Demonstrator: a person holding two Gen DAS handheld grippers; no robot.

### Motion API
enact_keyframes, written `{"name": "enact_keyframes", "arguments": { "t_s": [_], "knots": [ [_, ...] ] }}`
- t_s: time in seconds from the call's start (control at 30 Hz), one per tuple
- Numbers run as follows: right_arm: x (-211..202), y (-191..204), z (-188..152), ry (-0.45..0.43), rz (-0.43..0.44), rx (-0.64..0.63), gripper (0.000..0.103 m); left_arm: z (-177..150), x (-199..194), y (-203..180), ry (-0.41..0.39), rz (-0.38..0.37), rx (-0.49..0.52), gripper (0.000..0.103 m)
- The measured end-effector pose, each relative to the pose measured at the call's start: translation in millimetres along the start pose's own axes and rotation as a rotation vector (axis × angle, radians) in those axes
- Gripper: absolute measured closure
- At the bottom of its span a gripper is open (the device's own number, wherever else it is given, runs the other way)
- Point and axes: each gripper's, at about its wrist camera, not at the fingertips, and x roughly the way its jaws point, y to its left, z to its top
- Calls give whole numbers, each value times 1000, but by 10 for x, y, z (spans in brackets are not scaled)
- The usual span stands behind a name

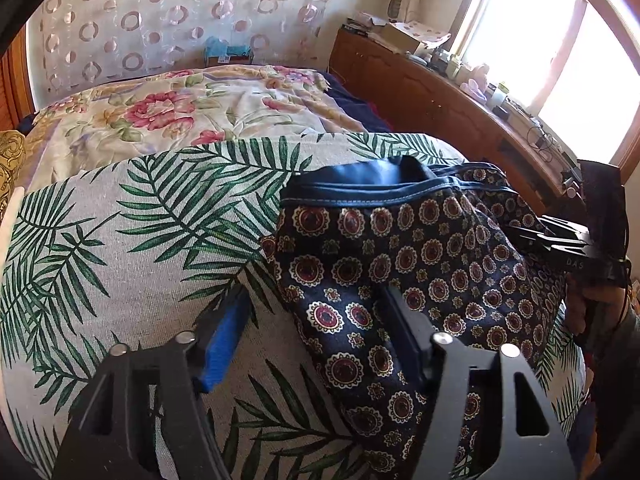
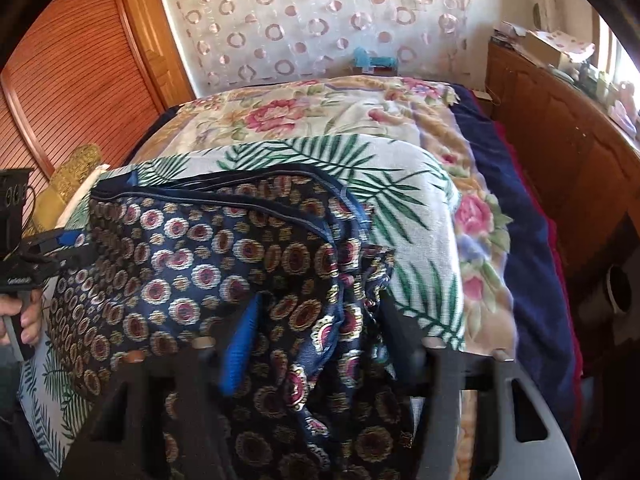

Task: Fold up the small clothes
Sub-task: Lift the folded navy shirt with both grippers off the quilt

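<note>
Navy patterned shorts lie on the palm-leaf cloth spread over the bed, waistband away from both cameras. Left claw stands wide, its right finger over the shorts' left edge, gripping nothing. Right claw stands wide around bunched fabric at the right edge, probably positioned for a fold across.

The shorts lie on your palm-leaf cloth, toward its right side, waistband at the far edge. That cloth sits on the floral blanket, which stretches out behind it. Right of the cloth runs the wooden cabinet. Left of the cloth, the louvred door.
</note>
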Motion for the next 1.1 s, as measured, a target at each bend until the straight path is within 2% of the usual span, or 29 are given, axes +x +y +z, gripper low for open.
{"name": "enact_keyframes", "arguments": {
  "t_s": [0.03,0.07,0.13,0.17,0.23,0.3,0.37,0.4,0.7,1.1],
  "knots": [
    [-17,-5,-13,-1,4,-2,60,4,5,-2,1,-4,3,44],
    [-25,-10,-20,-3,7,-4,62,8,9,1,0,-6,3,45],
    [-32,-14,-39,-8,23,-4,79,24,21,4,-3,-11,2,51],
    [-34,-25,-48,-8,45,1,83,35,29,7,-4,-15,2,54],
    [-42,-26,-58,-13,45,1,87,52,51,8,-3,-40,-4,62],
    [-60,-27,-67,-22,33,-7,89,63,66,32,0,-79,-24,74],
    [-92,-20,-74,-39,25,-6,90,69,65,50,0,-100,-36,93],
    [-120,5,-80,-53,21,-7,91,69,49,41,-3,-105,-38,95],
    [-464,174,-119,-174,-6,-29,92,62,-535,-147,-146,-118,6,97],
    [-760,698,-7,-299,9,-176,93,-146,-1264,69,-303,-80,-9,98]
  ]
}}
